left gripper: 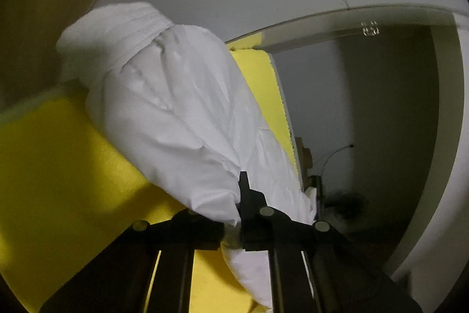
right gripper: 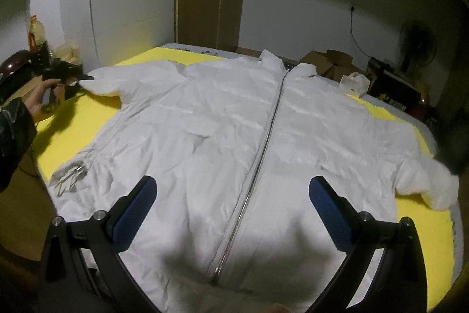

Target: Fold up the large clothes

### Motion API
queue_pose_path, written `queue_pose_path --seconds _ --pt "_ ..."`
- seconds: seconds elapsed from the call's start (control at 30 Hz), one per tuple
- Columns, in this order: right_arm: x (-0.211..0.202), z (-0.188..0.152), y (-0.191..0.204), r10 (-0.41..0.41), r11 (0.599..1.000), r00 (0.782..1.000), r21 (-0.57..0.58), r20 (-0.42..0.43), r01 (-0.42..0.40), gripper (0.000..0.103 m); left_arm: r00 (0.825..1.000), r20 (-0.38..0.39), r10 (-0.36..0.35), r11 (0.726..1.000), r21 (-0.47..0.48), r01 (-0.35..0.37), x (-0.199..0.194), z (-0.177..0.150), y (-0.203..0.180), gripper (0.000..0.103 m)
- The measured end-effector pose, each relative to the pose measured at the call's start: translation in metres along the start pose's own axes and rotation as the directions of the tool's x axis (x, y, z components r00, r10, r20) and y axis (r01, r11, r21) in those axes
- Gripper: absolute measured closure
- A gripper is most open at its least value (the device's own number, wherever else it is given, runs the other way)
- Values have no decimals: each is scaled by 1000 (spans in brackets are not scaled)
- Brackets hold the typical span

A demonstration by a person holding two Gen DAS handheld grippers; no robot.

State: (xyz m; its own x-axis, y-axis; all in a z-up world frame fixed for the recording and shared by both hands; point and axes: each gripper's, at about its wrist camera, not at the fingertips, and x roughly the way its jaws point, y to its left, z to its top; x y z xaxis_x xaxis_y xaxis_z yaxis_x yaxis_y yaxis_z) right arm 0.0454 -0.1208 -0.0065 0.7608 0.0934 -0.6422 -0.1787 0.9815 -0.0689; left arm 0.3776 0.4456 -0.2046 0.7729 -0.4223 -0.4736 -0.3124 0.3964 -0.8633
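**On the yellow bed: jacket spread for folding**

Nearest, right gripper (right gripper: 233, 206), jaws wide, hovering over the hem. White jacket (right gripper: 234, 122) flat, zipped, on the bed (right gripper: 410, 228). Farthest, left gripper (left gripper: 239, 195) pinching the sleeve (left gripper: 164, 107), likely to fold inward.

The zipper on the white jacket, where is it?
In the right wrist view, the zipper runs down the middle of the jacket, spread on the yellow mat, ahead of the open right hand-held gripper.

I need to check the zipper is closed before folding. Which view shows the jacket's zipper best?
The right wrist view: the zipper runs closed down the middle of the white jacket, spread flat under the open right gripper. The left wrist view shows only a sleeve clamped in the left gripper, no zipper.
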Motion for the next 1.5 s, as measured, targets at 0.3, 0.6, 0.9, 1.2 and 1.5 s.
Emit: queue_pose_path --seconds 0.3,0.6,0.9,1.2,1.5 --pt "57 56 16 -18 998 995 -69 -98 12 0 994 113 1 952 305 -36 -26 -4 -61 100" --pt "228 165 60 -20 998 975 -55 -221 8 0 977 213 14 854 506 -122 -40 -16 -125 100" --pt "345 168 136 -118 974 934 -224 -336 43 0 968 251 6 783 601 -161 -39 -38 -178 100" --pt "332 160 121 -74 991 947 -133 -313 33 0 958 287 -4 753 631 -186 -37 -63 -209 100" --pt "298 153 137 83 991 952 -77 -296 -110 0 956 291 22 712 667 -219 -22 -64 -237 100"
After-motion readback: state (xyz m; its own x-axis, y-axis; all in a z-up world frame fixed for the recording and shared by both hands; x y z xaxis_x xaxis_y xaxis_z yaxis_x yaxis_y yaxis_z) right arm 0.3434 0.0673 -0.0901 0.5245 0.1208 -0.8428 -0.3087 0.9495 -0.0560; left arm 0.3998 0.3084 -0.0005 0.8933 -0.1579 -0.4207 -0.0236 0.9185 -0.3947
